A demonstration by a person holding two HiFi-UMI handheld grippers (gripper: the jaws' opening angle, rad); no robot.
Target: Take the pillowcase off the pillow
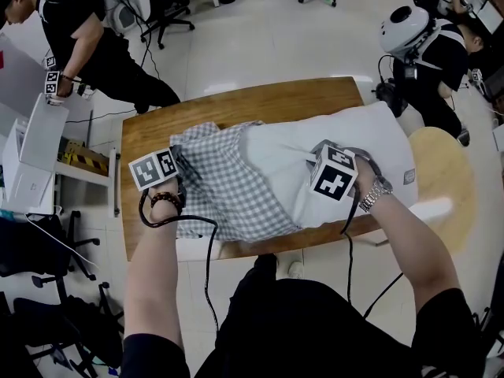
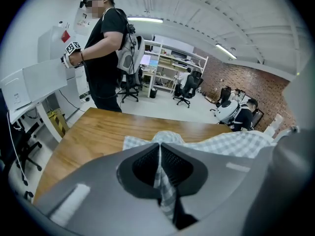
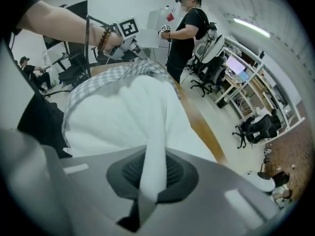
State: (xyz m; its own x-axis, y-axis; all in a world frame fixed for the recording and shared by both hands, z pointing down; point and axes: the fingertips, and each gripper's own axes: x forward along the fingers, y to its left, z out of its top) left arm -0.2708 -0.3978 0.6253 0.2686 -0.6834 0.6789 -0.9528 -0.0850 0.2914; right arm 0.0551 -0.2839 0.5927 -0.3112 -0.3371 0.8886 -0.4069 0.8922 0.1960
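Observation:
A white pillow point(image 1: 370, 144) lies on the wooden table point(image 1: 260, 101), its left part still inside a grey-and-white checked pillowcase point(image 1: 220, 187). My left gripper point(image 1: 178, 178) sits at the pillowcase's left edge. In the left gripper view it point(image 2: 160, 150) is shut on a thin fold of the checked pillowcase point(image 2: 231, 144). My right gripper point(image 1: 316, 154) rests on the bare middle of the pillow. In the right gripper view it point(image 3: 151, 167) is shut on a pinched ridge of the white pillow point(image 3: 133, 112), with the checked pillowcase point(image 3: 106, 77) bunched beyond.
A round wooden stool point(image 1: 450, 172) stands right of the table. A white cabinet point(image 1: 31, 152) and a person in black point(image 1: 87, 38) with grippers are at far left. Another person point(image 1: 441, 50) sits at far right, and office chairs point(image 1: 165, 14) stand behind the table.

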